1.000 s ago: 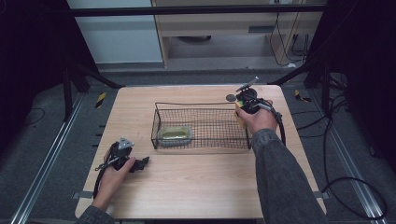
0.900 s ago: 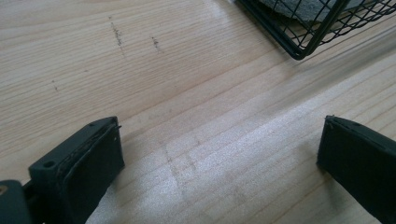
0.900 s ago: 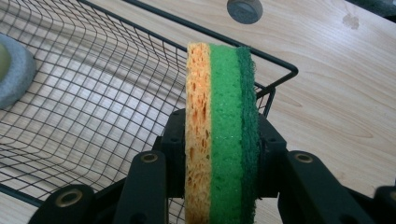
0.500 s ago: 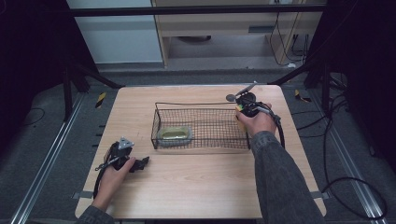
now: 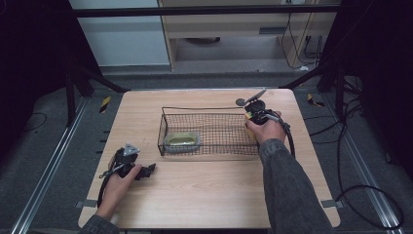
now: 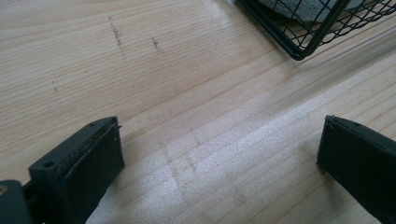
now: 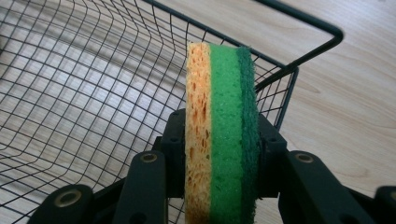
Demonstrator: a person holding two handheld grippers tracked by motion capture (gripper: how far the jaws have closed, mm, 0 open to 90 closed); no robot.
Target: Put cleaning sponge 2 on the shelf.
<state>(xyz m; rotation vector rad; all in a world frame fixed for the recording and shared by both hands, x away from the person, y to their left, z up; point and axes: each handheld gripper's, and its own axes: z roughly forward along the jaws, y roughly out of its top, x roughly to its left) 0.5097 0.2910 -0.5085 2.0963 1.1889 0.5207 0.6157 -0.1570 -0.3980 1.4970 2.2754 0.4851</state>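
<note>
My right gripper [image 7: 219, 158] is shut on a sponge [image 7: 222, 121] with yellow, light green and dark green layers, held on edge. It hangs over the right end of the black wire basket [image 7: 93, 102], just inside its corner. In the high view the right gripper [image 5: 255, 116] sits at the basket's [image 5: 209, 108] right end, where the sponge is a small spot of colour. A second sponge [image 5: 182, 140] in clear wrap lies in the basket's left end. My left gripper [image 5: 146, 170] rests on the table near the front left, open and empty; its jaws stand wide over bare wood [image 6: 219, 140].
The wooden table [image 5: 209, 190] has free room in front of the basket and at both sides. A corner of the basket [image 6: 299, 51] lies just ahead of the left gripper. A cable [image 5: 292, 146] trails from the right gripper along the sleeve.
The right hand has sunk a little with the sponge, lower at the basket's right end. The left hand has kept still.
</note>
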